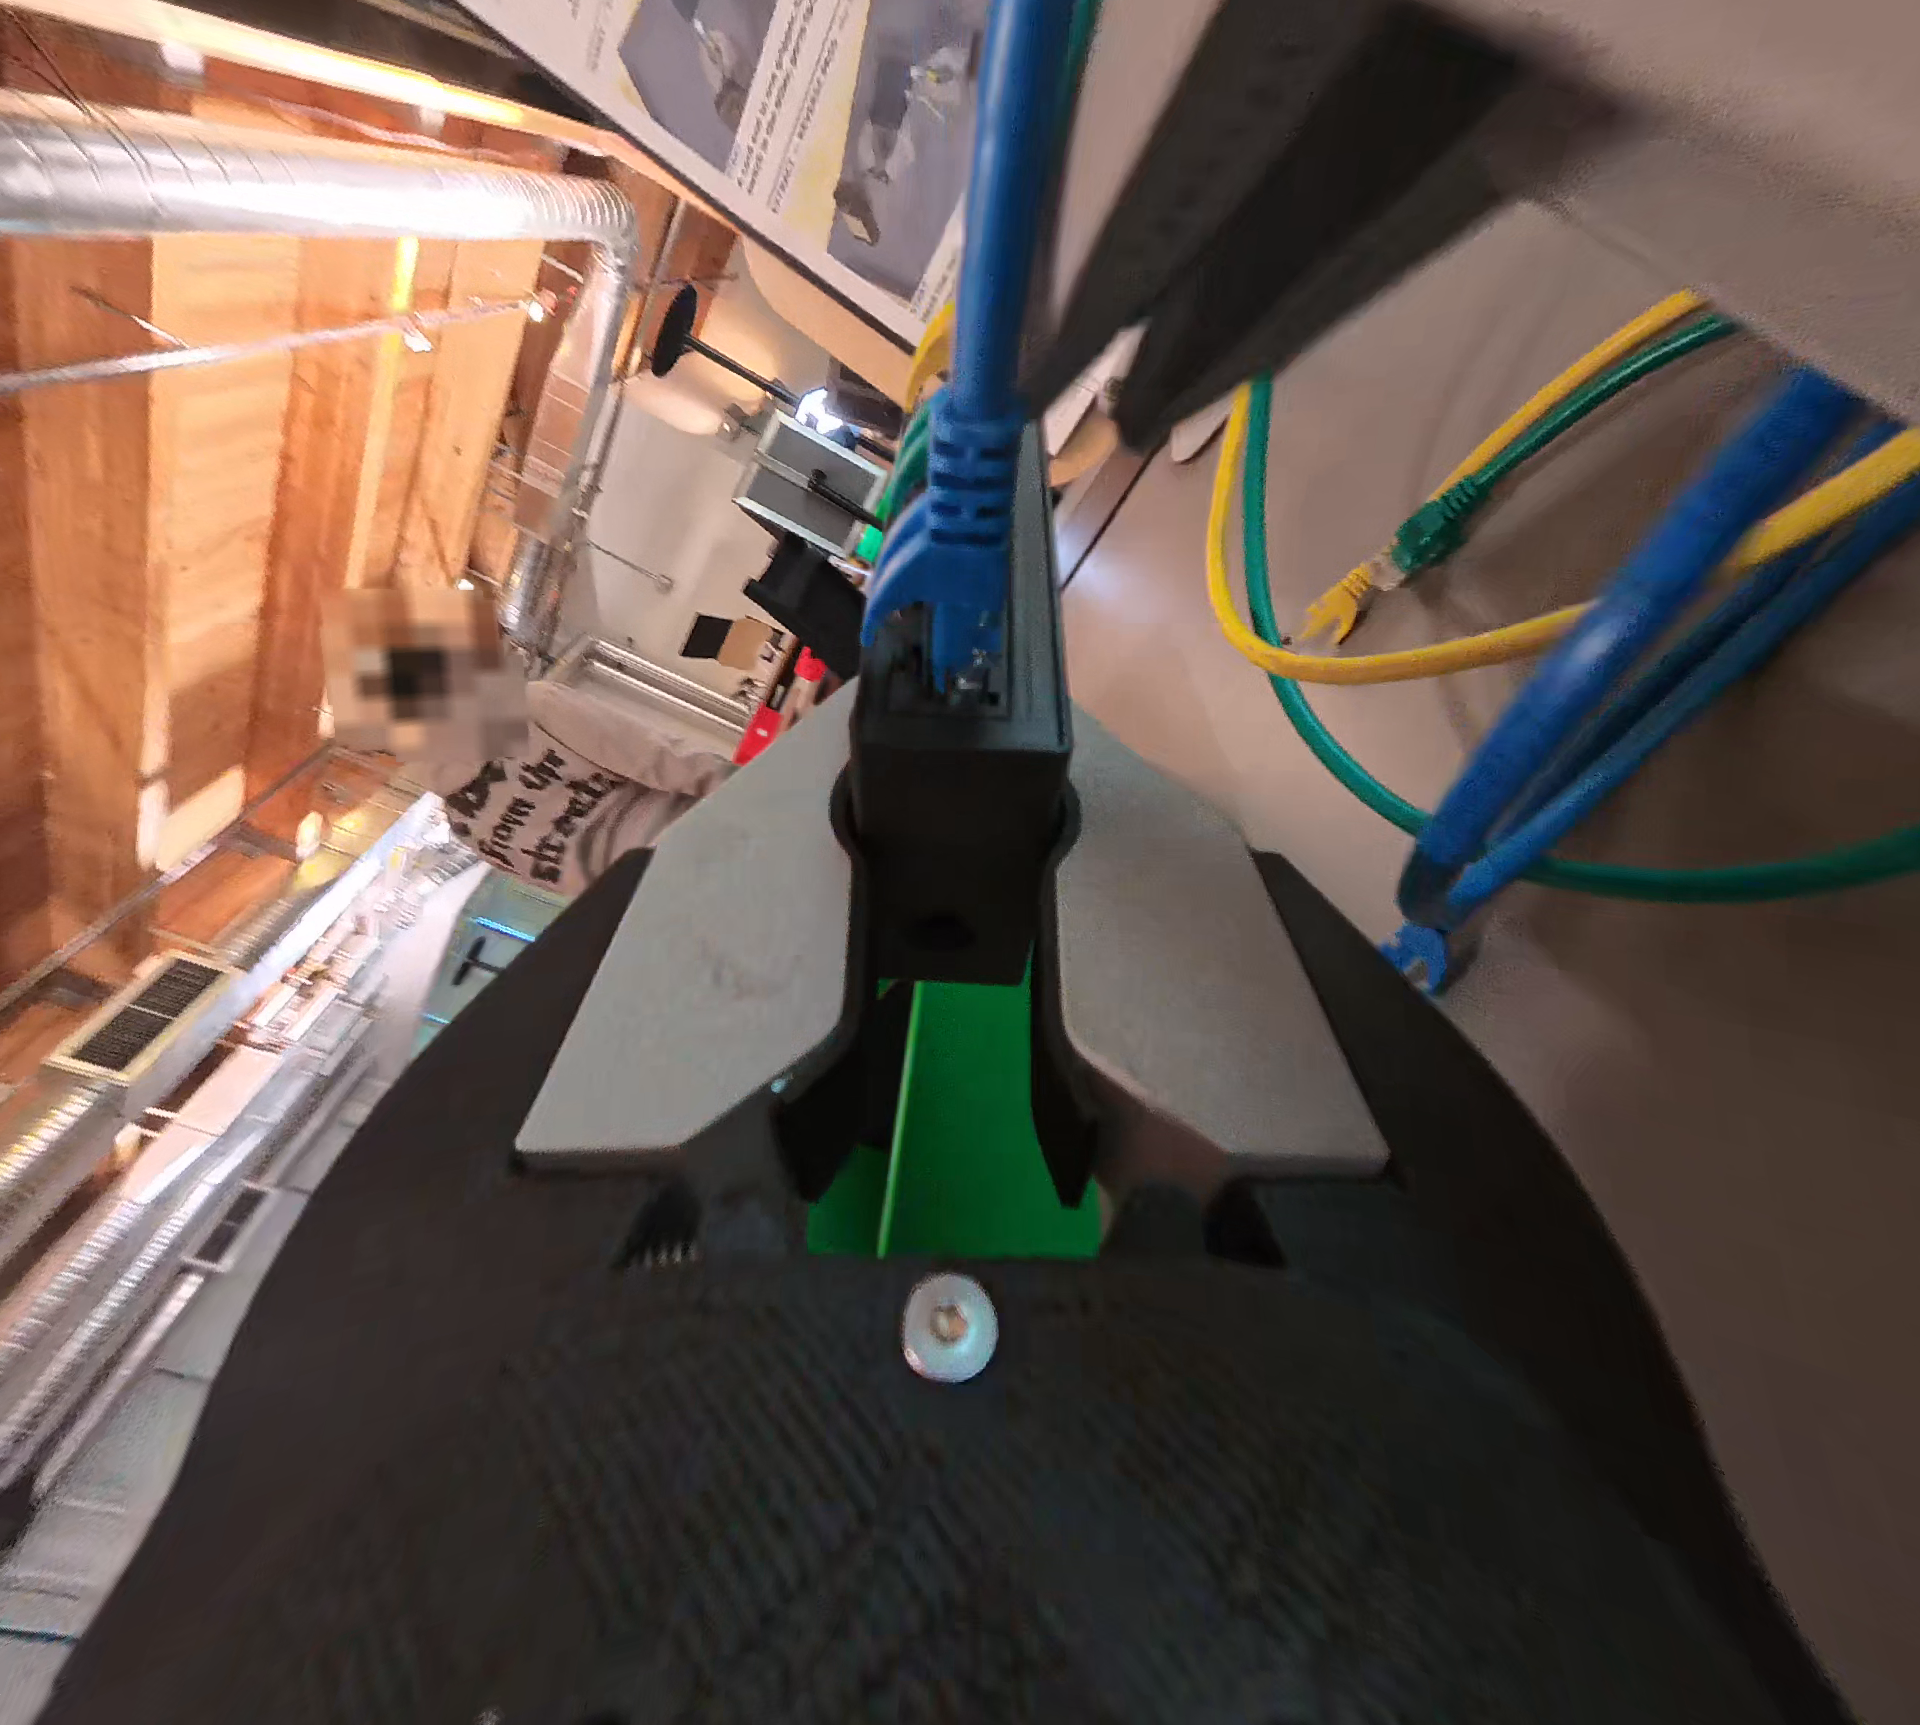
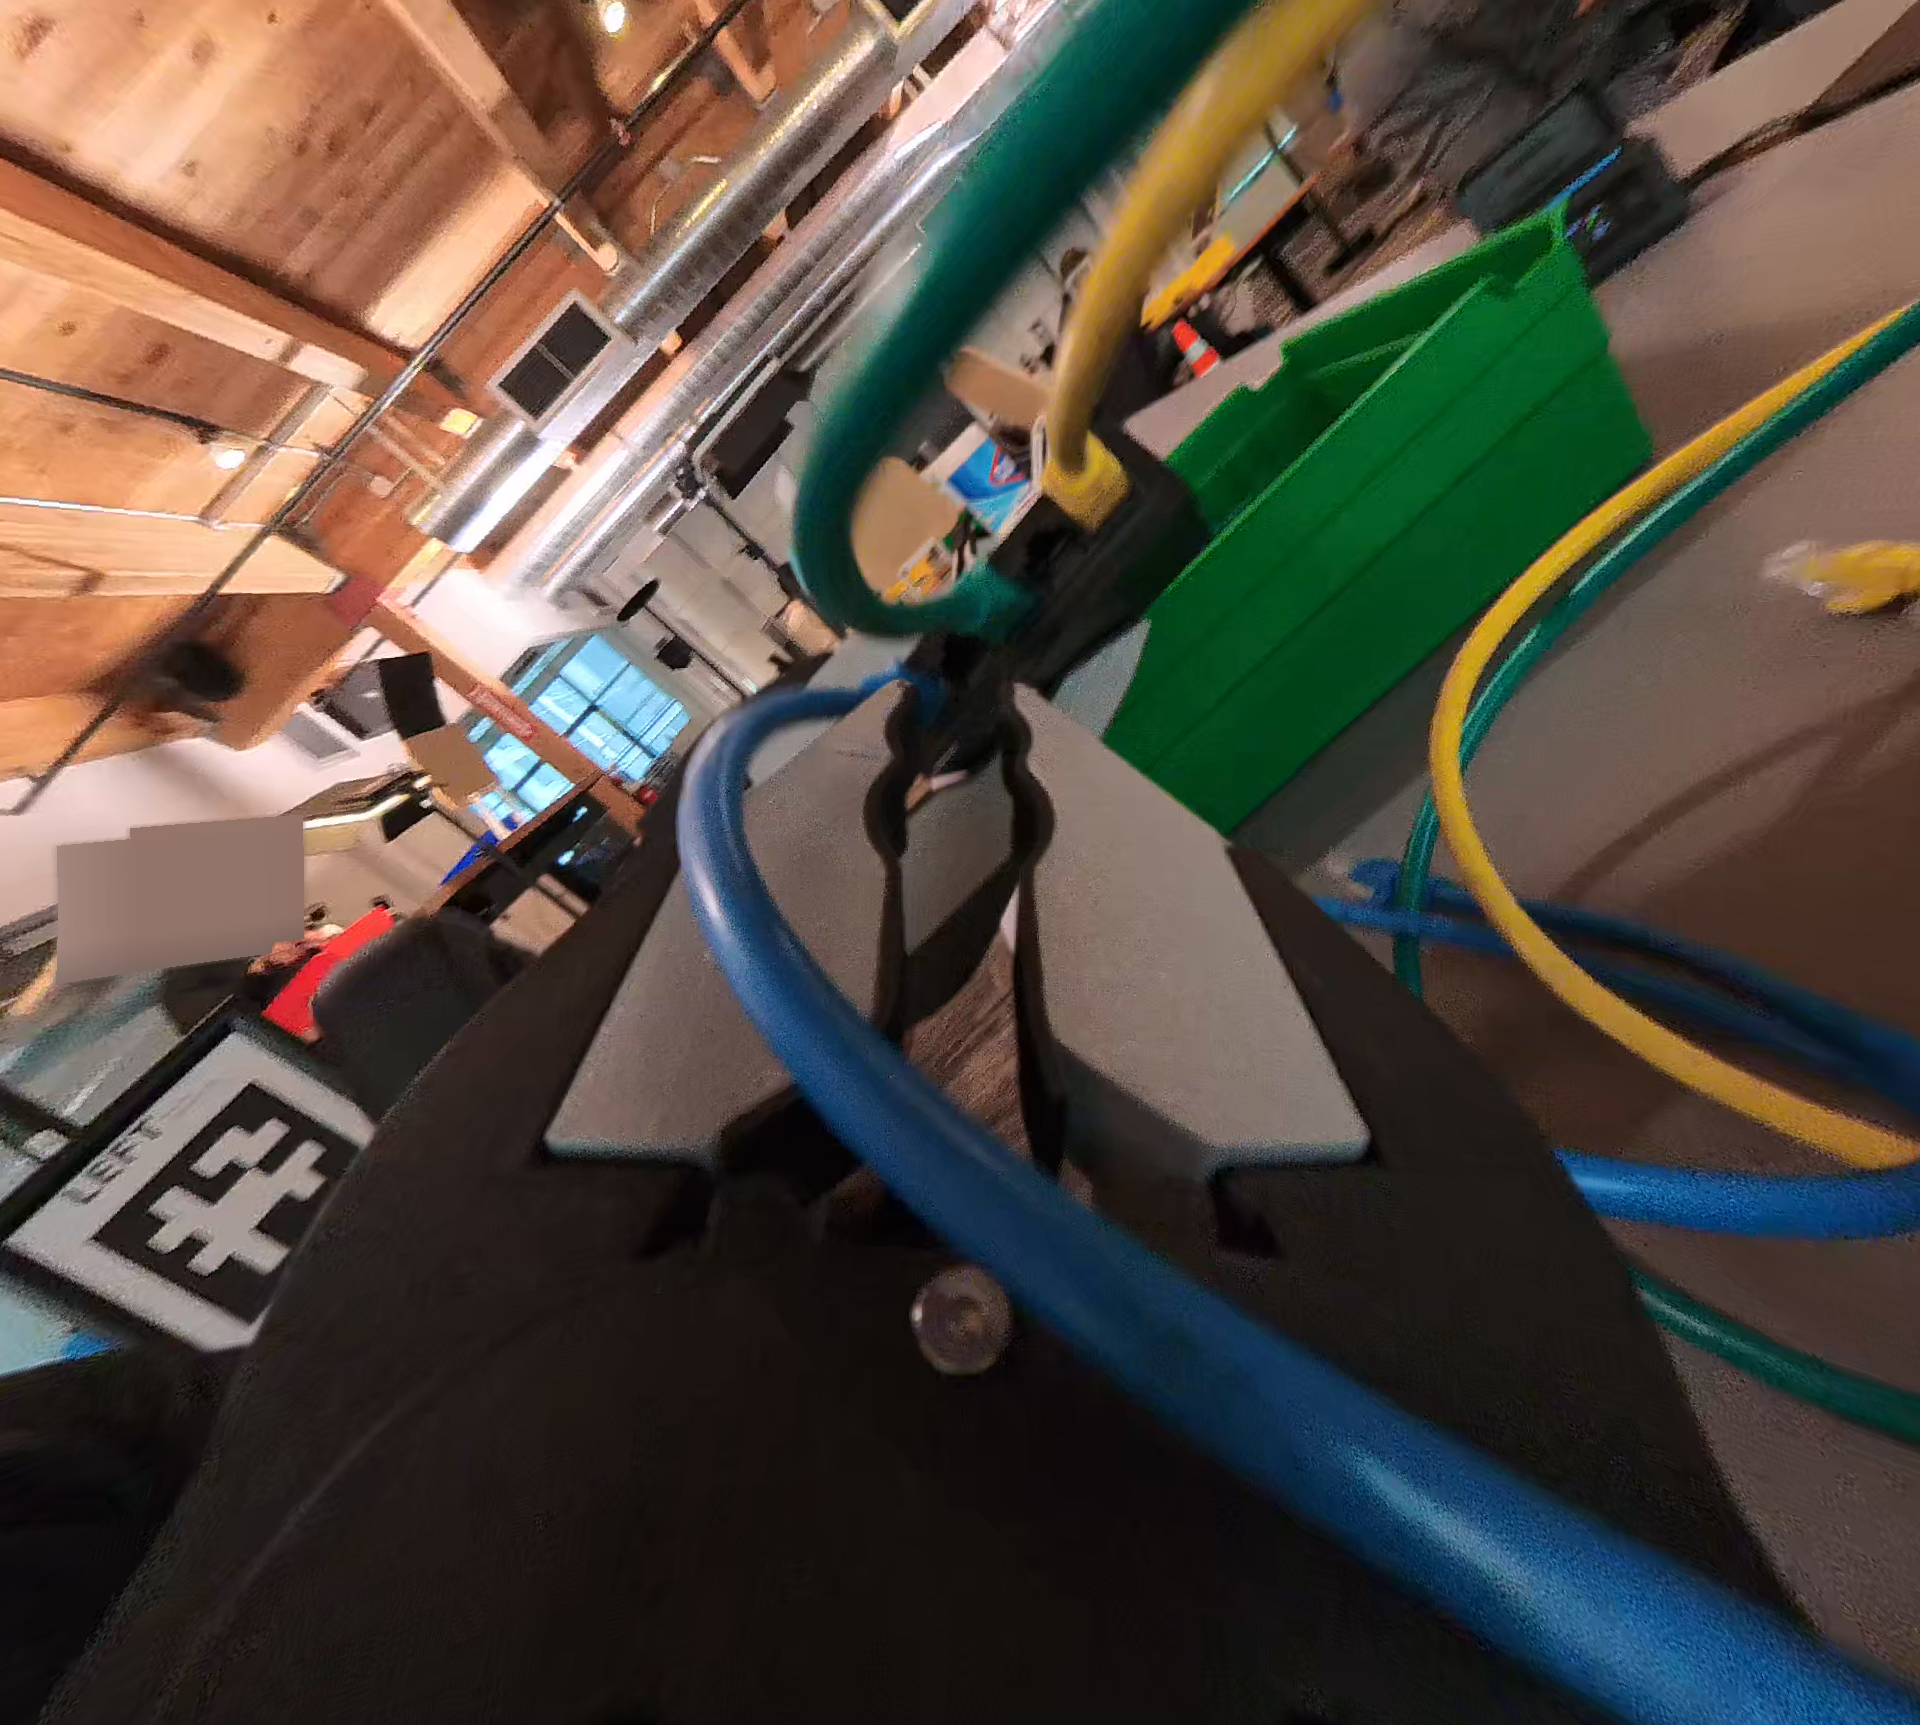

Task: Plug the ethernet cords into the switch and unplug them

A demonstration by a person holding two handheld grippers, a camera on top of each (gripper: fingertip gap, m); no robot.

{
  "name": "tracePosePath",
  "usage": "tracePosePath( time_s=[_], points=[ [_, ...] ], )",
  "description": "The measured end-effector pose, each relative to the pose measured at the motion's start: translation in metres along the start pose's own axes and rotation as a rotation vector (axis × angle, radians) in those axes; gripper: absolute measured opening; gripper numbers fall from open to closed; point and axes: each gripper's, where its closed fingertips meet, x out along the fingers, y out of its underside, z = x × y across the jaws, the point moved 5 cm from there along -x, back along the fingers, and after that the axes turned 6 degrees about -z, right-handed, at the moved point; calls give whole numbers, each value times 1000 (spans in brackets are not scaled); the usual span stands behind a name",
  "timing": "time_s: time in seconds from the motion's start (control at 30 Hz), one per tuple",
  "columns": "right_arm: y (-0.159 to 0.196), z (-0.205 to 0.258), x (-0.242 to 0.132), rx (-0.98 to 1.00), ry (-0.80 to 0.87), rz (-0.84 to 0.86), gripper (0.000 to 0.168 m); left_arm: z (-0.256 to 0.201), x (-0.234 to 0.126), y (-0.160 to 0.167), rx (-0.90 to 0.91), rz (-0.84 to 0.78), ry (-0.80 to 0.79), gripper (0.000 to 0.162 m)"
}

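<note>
The switch (image 1: 961,740), a slim black box, is pinched end-on between the fingers of the left tool (image 1: 956,828) and held clear of the counter (image 1: 1558,1104). Blue cords (image 1: 982,221) are seated in its port face, the nearest boot (image 1: 961,501) arched over the ports; green and yellow plugs are also seen seated farther along in the right wrist view. A loose green plug (image 1: 1429,532) and a yellow plug (image 1: 1340,605) lie side by side on the counter, well apart from the switch. The right tool (image 2: 956,740) is pressed nearly together at the port face, apparently on the blue connector (image 2: 914,688); blur prevents certainty. A green bin (image 2: 1382,522) stands behind. For clean unplugging, the latch tab is judged to need squeezing before any pull, and the pull is best kept in line with the port while the switch is braced firmly. A skewed tug could bend the clip or twist the switch out of its grip.
</note>
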Motion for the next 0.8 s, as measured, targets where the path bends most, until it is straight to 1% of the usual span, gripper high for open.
tracePosePath(
  time_s=[0.07, 0.17, 0.27, 0.33, 0.37, 0.4, 0.53, 0.6, 0.67, 0.73, 0.8],
  points=[
    [5, -2, -3, 27, -28, 29, 28, 1, 6, 8, -30, 37, 14, 25],
    [6, 0, -3, -19, -24, 62, 40, 1, 12, 17, -36, 76, 37, 25],
    [2, -2, 1, -93, 23, 68, 38, -8, 9, 9, 36, 52, 39, 26],
    [-1, -3, 3, -77, 23, 58, 35, -17, 6, -1, 71, 28, 43, 26],
    [-2, -6, 2, -67, 37, 57, 27, -19, 4, -5, 83, 18, 33, 26],
    [-2, -8, 1, -74, 37, 56, 24, -21, 3, -7, 90, 6, 35, 25],
    [-9, -9, -5, -108, -4, 52, 12, -28, 0, -14, 70, -44, 76, 26],
    [-13, -12, -9, -134, -5, 71, 7, -32, -1, -19, 13, -69, 149, 26],
    [-21, -13, -15, -164, -1, 65, 6, -33, -6, -24, -112, -107, 260, 28],
    [-30, -13, -22, -173, -13, 47, 5, -31, -11, -30, -229, -149, 391, 32],
    [-37, -11, -27, -174, -30, 33, 4, -24, -14, -29, -331, -150, 473, 38]
  ],
)
